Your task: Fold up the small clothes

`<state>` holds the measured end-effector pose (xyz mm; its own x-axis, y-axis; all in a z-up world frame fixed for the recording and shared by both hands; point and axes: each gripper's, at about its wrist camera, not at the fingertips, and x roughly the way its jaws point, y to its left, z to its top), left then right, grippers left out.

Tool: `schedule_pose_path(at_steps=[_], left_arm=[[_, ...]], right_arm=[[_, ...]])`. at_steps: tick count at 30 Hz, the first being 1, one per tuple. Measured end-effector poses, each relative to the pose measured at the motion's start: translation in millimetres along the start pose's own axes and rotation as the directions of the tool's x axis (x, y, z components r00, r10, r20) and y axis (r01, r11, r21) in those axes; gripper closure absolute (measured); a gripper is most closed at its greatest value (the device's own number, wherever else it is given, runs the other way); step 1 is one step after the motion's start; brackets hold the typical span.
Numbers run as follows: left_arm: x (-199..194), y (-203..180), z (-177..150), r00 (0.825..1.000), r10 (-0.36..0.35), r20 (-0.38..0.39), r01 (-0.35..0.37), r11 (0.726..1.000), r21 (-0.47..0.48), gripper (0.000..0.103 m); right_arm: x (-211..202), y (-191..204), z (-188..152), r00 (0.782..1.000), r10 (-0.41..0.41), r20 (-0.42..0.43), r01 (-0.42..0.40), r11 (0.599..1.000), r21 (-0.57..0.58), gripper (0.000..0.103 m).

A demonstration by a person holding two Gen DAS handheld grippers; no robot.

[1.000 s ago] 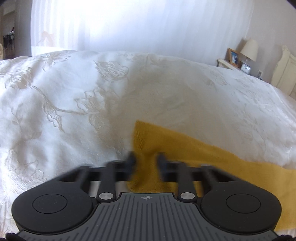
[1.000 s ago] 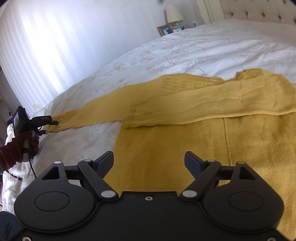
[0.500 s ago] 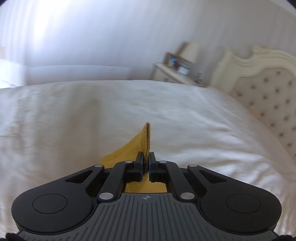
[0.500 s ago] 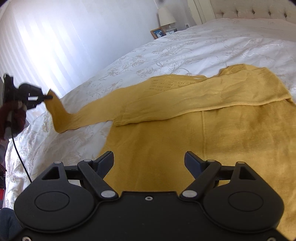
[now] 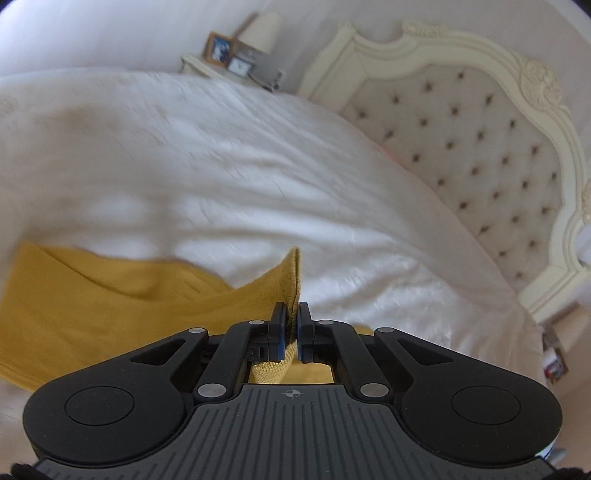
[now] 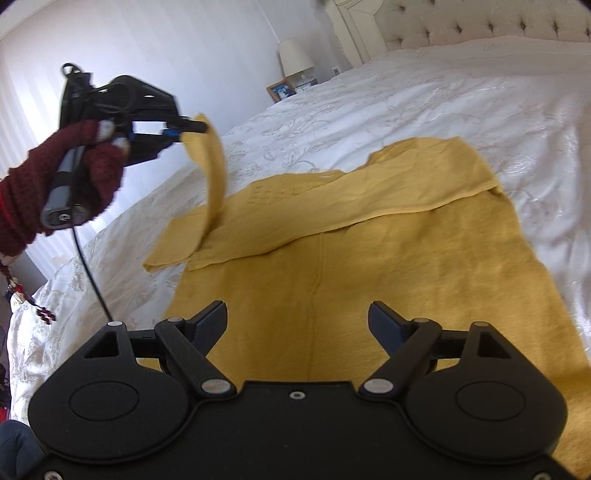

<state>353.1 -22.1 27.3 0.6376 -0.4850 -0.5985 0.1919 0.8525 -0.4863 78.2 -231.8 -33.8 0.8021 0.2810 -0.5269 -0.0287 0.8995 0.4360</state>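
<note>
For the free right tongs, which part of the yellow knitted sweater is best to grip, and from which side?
Probably the right side edge of the yellow knitted sweater, coming from the right: it lies flat and exposed on the white bedspread, while the left tongs hold the sleeve cuff.

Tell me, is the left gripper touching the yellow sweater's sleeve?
Touching. The left wrist view shows the left gripper shut on the sleeve, cloth pinched between both pads.

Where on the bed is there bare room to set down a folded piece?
Bare bedspread lies between the yellow sweater and the headboard, and along the sweater's window side. The near middle is covered; the left gripper lifts the sleeve there.
</note>
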Motion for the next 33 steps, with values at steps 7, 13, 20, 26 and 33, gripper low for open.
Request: schedule_pose_path(at_steps=[7,13,20,26,33], left_arm=[[4.2,-15.1,-32.2,1.000,-0.015,-0.012,0.016,0.996,0.084,0.067],[-21.6,-13.1,-46.1,0.999,-0.002,0.037,-0.005,0.981,0.195,0.058],[-37.4,37.1,-94.1,0.979,0.199,0.049,-0.205,0.941,0.271,0.058],[-25.8,88.4,-105.8,0.949,0.312,0.041,-0.314,0.937,0.152,0.058],[-18.4,100.1,-118.2,0.943,0.316,0.110,-0.330,0.931,0.155,0.056]], right_arm=[[2.0,-14.1,5.8,1.000,-0.025,-0.001,0.025,1.000,0.010,0.018],[19.2,-15.1,20.6,1.000,-0.029,-0.002,0.029,0.999,-0.013,0.018],[61.5,-10.2,58.2,1.000,0.014,0.003,-0.014,0.997,-0.077,0.033],[114.0,-3.4,83.0,0.999,0.018,-0.032,-0.021,0.993,-0.112,0.043],[167.3,-5.4,92.0,0.997,0.005,-0.083,-0.009,0.999,-0.052,0.043]])
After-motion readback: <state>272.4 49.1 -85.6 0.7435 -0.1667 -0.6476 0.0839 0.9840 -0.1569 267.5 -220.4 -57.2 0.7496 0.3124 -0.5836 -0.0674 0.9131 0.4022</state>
